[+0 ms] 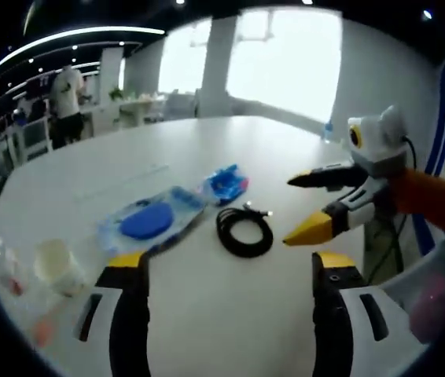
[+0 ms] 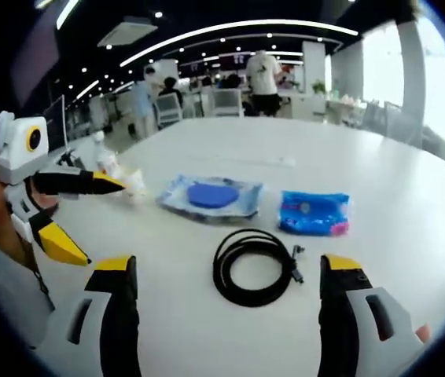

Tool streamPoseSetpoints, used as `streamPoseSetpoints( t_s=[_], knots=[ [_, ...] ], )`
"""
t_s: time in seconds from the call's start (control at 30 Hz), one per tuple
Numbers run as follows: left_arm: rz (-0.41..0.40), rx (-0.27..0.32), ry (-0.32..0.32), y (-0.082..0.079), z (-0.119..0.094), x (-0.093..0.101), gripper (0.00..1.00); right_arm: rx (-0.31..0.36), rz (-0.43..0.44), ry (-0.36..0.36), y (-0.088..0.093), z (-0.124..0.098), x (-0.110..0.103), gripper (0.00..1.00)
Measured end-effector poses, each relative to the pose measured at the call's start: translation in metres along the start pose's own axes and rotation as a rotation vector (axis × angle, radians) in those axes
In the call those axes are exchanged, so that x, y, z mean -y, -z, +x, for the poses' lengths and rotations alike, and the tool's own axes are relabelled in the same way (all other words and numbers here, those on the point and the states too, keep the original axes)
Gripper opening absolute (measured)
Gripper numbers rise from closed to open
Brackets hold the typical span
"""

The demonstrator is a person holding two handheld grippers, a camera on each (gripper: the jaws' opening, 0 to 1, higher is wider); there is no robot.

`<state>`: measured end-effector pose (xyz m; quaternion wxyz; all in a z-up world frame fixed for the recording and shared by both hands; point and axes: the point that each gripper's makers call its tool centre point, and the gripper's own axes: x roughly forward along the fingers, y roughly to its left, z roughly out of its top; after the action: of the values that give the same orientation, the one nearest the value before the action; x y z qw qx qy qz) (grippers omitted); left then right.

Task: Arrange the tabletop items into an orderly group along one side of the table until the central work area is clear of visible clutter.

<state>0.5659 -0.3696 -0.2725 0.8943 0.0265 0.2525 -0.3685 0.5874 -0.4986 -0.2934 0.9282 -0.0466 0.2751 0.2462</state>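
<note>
1. Your left tongs (image 1: 228, 271) and right tongs (image 2: 228, 275) are both hanging spread, gripping nothing.
2. The black cable coil (image 2: 254, 266) is lying mid-worktop (image 2: 411, 236), nearest your right tongs; its loose plug ends risk snagging.
3. The flat blue packet (image 2: 211, 195) and small blue pouch (image 2: 314, 212) are sitting just beyond, looking slippery and liable to skid.
4. The paper cup (image 1: 57, 264) is standing near the edge, risking a knock.

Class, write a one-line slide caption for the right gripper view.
Open right gripper faces a coiled black cable beside two blue packets on a white table.
</note>
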Motion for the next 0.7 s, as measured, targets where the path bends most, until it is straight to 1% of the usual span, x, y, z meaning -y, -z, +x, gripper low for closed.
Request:
streamPoseSetpoints(
  t_s=[0.1,0.17,0.27,0.33,0.47,0.6,0.7],
  knots=[
    [-0.007,0.026,-0.009,-0.002,-0.014,0.0,0.83,0.011,-0.002,0.0,-0.002,-0.004,-0.005,0.96],
    [-0.009,0.035,-0.02,0.0,-0.022,-0.001,0.83,0.017,0.001,0.002,-0.001,-0.008,-0.007,0.96],
    [-0.031,0.038,-0.022,0.007,-0.028,0.0,0.83,0.021,0.009,0.003,0.002,-0.011,-0.01,0.95],
    [-0.031,0.038,-0.027,0.01,-0.029,0.001,0.83,0.021,0.013,0.008,0.005,-0.013,-0.009,0.95],
    [-0.043,0.027,-0.021,0.015,-0.027,0.002,0.82,0.016,0.021,0.018,0.009,-0.015,-0.005,0.95],
    [-0.039,0.025,-0.013,0.012,-0.021,0.004,0.81,0.021,0.035,0.03,0.008,-0.017,0.004,0.94],
    [-0.032,0.02,-0.013,0.008,-0.014,0.002,0.79,0.026,0.04,0.041,0.005,-0.017,0.013,0.92]
  ],
)
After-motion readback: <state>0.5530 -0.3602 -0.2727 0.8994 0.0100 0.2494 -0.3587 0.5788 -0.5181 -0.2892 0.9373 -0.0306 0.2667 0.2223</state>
